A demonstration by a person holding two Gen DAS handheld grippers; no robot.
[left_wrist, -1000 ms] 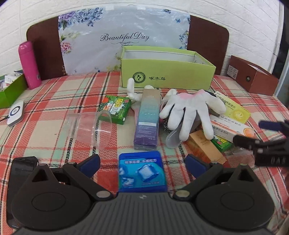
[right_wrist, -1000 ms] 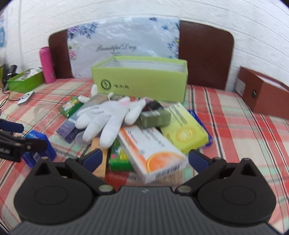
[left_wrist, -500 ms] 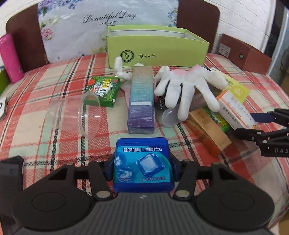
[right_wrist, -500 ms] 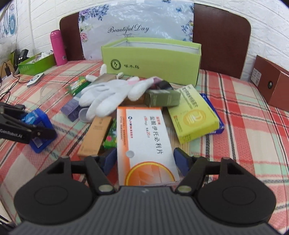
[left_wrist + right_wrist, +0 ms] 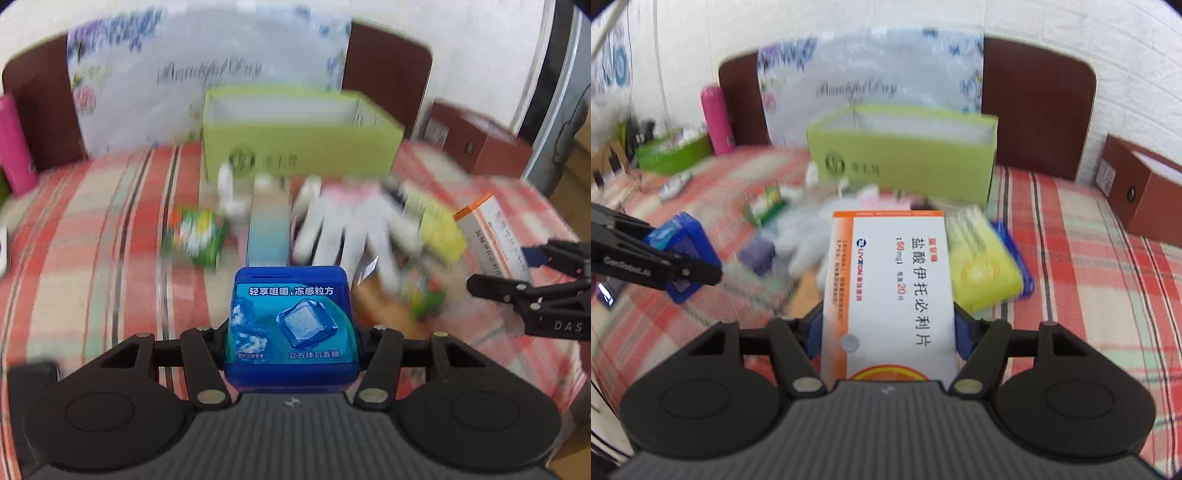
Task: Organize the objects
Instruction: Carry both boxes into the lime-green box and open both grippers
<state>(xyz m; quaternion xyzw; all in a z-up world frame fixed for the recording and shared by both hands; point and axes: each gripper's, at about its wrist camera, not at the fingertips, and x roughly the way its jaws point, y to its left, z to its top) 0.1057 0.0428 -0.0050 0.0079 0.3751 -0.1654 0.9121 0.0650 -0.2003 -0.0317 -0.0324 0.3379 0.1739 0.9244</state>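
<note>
My left gripper (image 5: 291,332) is shut on a blue chewing-gum box (image 5: 291,325) and holds it above the checked tablecloth; it also shows in the right wrist view (image 5: 679,254). My right gripper (image 5: 888,328) is shut on a white and orange medicine box (image 5: 892,288), lifted off the pile; the box shows at the right of the left wrist view (image 5: 491,236). The open lime-green box (image 5: 299,144) stands behind the pile, also in the right wrist view (image 5: 905,155). Both views are motion-blurred.
On the cloth lie white gloves (image 5: 354,225), a tall purple-teal box (image 5: 267,229), a small green box (image 5: 195,236) and a yellow box (image 5: 982,262). A pink bottle (image 5: 718,118) stands back left, a brown box (image 5: 1141,195) at right.
Both grippers have risen with their boxes and moved toward the lime-green box. A second ago both were open around the boxes; then they shut on them.
</note>
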